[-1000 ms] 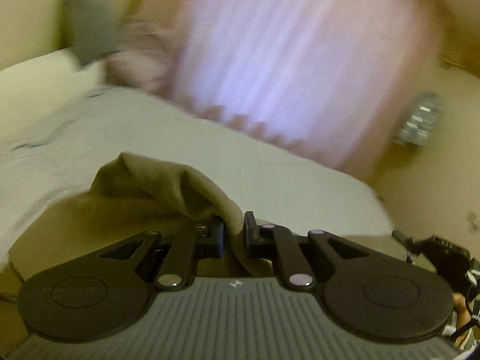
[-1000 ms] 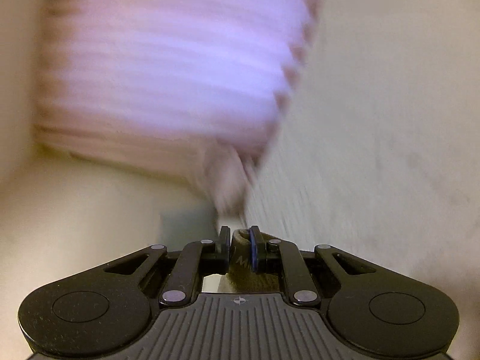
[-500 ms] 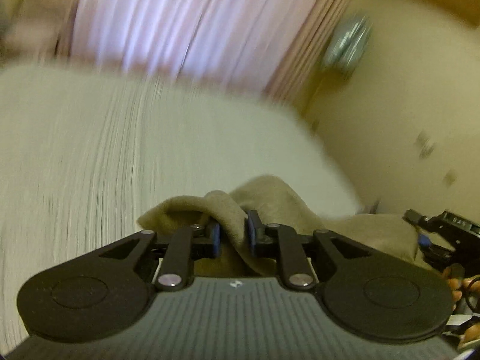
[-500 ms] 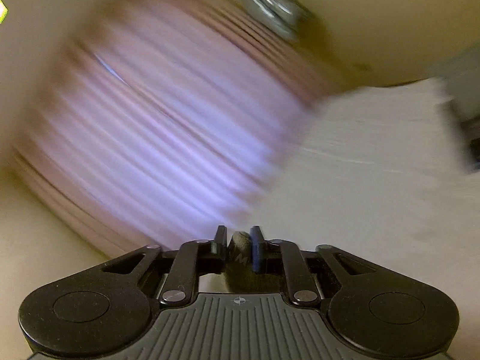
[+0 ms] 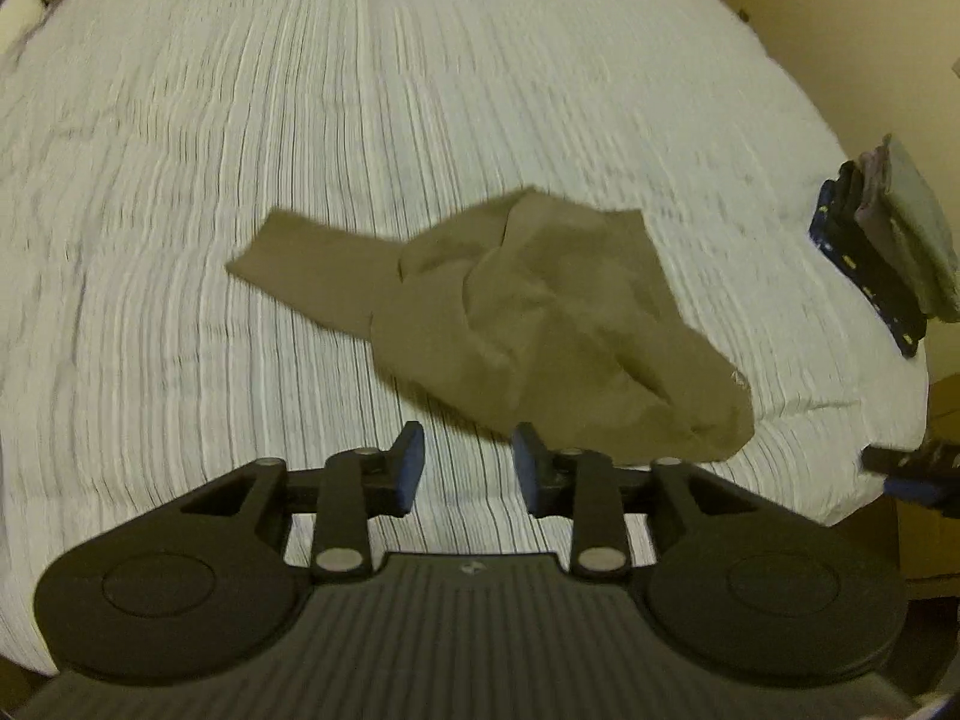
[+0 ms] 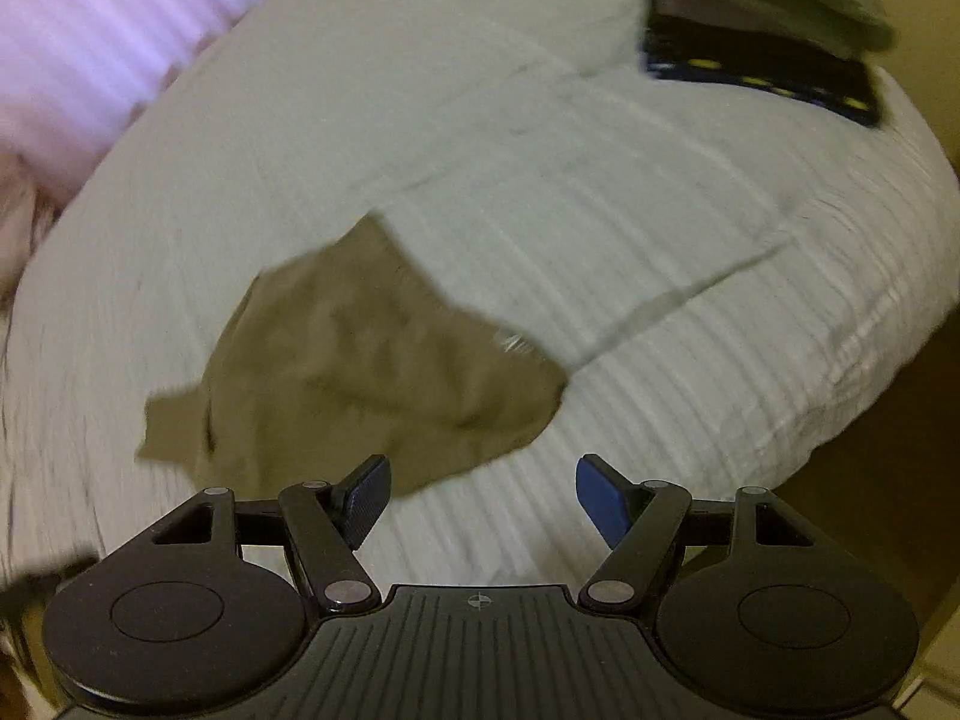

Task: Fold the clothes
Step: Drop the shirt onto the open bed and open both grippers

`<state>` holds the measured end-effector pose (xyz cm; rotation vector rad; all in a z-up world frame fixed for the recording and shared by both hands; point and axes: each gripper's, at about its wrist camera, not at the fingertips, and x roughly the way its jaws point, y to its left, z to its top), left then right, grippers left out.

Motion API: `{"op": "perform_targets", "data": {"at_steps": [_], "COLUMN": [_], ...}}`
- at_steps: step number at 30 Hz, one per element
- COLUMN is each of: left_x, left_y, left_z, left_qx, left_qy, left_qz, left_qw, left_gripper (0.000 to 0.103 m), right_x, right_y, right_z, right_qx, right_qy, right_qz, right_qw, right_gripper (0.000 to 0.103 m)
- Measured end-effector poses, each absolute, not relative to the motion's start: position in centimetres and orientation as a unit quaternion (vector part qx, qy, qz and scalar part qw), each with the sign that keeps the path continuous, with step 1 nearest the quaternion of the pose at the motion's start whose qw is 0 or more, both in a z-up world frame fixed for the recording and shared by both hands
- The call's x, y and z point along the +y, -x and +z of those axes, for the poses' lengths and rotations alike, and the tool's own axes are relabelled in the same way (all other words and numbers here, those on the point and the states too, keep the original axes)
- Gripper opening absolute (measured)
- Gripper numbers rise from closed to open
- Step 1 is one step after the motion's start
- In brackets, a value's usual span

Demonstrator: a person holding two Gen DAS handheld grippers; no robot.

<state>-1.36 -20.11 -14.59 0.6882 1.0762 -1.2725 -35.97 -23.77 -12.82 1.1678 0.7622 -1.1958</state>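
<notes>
A crumpled olive-brown garment (image 5: 528, 312) lies loose on the white striped bedspread (image 5: 300, 150), one sleeve stretched to the left. My left gripper (image 5: 468, 456) hovers just short of its near edge, jaws opening, nothing between them. In the right wrist view the same garment (image 6: 360, 354) lies ahead and to the left of my right gripper (image 6: 483, 495), whose jaws are opening wide and hold nothing. Both grippers point steeply down at the bed (image 6: 660, 300).
A stack of folded clothes (image 5: 888, 240), dark navy at the bottom and grey on top, sits near the bed's right edge, seen again as the folded stack (image 6: 768, 30). Pink curtains (image 6: 78, 42) hang beyond the bed. The bed's edge drops to the floor at right.
Both grippers let go of the olive garment, which now lies on the bed. Both swung from facing the curtains to looking down at the bedspread, and their jaws opened.
</notes>
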Motion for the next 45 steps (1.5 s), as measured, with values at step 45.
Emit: {"op": "perform_targets", "data": {"at_steps": [45], "left_x": [-10.8], "left_y": [1.4], "left_z": [-13.1], "left_qx": [0.414], "left_qy": [-0.355], "left_qz": [-0.511], "left_qw": [0.664], "left_gripper": [0.041], "right_x": [-16.9], "right_y": [26.4], "right_z": [-13.4], "right_qx": [0.417], "right_qy": [-0.431], "right_qz": [-0.478], "right_qw": [0.641], "right_gripper": [0.072]}}
